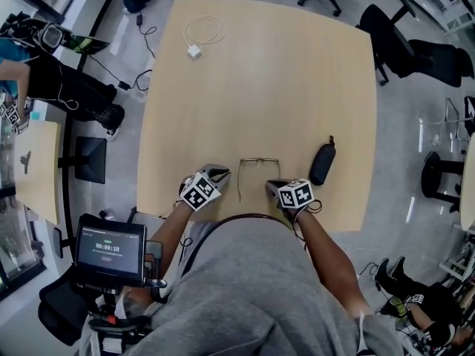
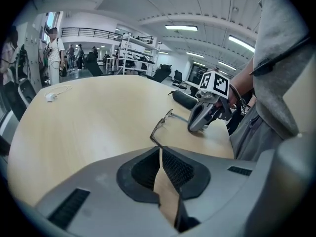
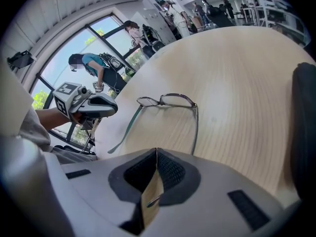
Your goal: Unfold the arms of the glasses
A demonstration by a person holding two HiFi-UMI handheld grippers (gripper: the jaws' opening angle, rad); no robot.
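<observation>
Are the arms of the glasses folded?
No, both arms of the glasses stick out open from the frame.

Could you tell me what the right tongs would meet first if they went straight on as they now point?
Most likely the glasses: the shut right tongs point between the unfolded arms at the lens frame, though the near arm may touch first.

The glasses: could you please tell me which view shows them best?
The right gripper view: the glasses lie close, both arms unfolded and lenses plain. The head view shows them small from above; the left gripper view catches them side-on.
</observation>
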